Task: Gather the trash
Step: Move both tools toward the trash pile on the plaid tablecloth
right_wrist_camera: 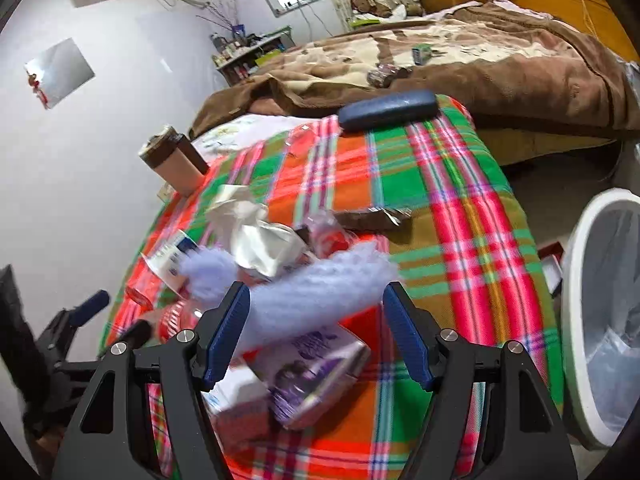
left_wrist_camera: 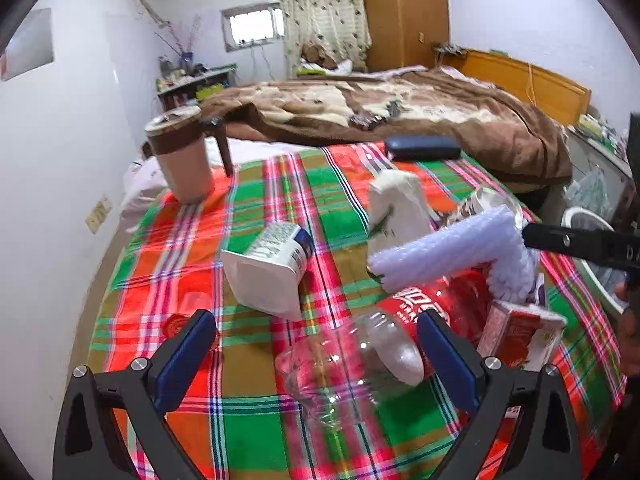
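Observation:
My left gripper (left_wrist_camera: 316, 344) is open above a clear plastic bottle (left_wrist_camera: 360, 356) with a red label, which lies between its fingers. A white yogurt cup (left_wrist_camera: 272, 268) lies on its side just beyond, beside a white paper cup (left_wrist_camera: 396, 212). My right gripper (right_wrist_camera: 316, 312) is shut on a bent lavender foam sheet (right_wrist_camera: 320, 288), held a little above the pile; its fingers stay fairly wide apart. In the left wrist view the foam sheet (left_wrist_camera: 448, 252) hangs over the bottle. A purple carton (right_wrist_camera: 316, 368), a red carton (left_wrist_camera: 520, 332) and a brown wrapper (right_wrist_camera: 372, 218) lie on the plaid tablecloth (right_wrist_camera: 460, 208).
A brown-banded tumbler (left_wrist_camera: 180, 160) stands at the table's far left. A dark glasses case (left_wrist_camera: 424, 148) lies at the far edge. A white bin (right_wrist_camera: 600, 312) with a liner stands right of the table. A bed (left_wrist_camera: 400, 100) with a brown blanket lies beyond.

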A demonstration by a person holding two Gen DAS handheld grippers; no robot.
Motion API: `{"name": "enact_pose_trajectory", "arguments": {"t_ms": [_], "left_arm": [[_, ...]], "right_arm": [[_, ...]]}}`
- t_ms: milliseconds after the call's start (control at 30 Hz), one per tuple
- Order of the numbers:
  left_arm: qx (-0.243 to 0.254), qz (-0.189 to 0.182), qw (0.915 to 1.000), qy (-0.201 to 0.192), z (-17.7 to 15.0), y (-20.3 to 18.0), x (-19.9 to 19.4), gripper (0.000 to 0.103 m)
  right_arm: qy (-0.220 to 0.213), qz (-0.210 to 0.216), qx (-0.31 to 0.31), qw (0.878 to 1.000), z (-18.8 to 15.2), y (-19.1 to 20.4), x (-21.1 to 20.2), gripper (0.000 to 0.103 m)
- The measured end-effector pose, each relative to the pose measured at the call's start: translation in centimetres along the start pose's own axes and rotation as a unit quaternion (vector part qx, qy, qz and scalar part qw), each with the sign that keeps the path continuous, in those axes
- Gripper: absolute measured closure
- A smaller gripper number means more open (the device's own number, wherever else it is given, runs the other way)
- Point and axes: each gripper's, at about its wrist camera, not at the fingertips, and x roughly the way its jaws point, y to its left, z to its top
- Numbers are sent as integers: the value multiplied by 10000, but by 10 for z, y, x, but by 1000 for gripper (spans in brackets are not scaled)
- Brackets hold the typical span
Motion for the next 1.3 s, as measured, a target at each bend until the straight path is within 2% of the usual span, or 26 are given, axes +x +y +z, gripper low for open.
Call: {"name": "enact_pose_trajectory", "arguments": {"t_ms": [133,333,400,533,633,767,833,900,933,1033,1133,1233,1300], "left_arm": [[83,-421,9990,149,-5,-5,6,1],[91,-716,9966,395,-13,-14,11,4],[107,-761,9963,394,-16,-18,9,5],[69,-949,9947,379,-24,-25,-2,8],[46,-1061,9935,398,-31,-30,-9,14],[-45,-1326,9899,497,-40,-37,-16,17],[4,-1376,9894,468,-43,-41,-22,19],[62,-1269,9914,309,-40,-41,-29,19],[16,-1154,9931,214,-37,-38,-34,19],[-145,-1166,9931,-18,-25,-26,-42,19],[-106,-1077,9941,14,-16,-24,-35,19],[-10,-1122,9934,247,-13,-29,-16,19],[-21,-1180,9923,381,-12,-30,-3,19]], "right_arm": [[212,33,122,9997,3,0,15,32],[250,11,254,9994,3,-2,21,32],[240,29,283,9993,4,-4,21,40],[247,246,367,9987,5,-8,21,69],[189,304,323,9988,4,-9,18,81],[152,404,311,9986,3,-12,13,97],[176,468,302,9983,2,-14,12,98],[165,506,260,9982,2,-15,9,99],[153,508,252,9983,1,-17,7,99],[110,569,297,9979,2,-25,-1,99],[267,758,277,9964,-1,-31,-1,99],[466,822,339,9949,-10,-33,1,98],[407,731,132,9964,-15,-28,-1,91]]}}
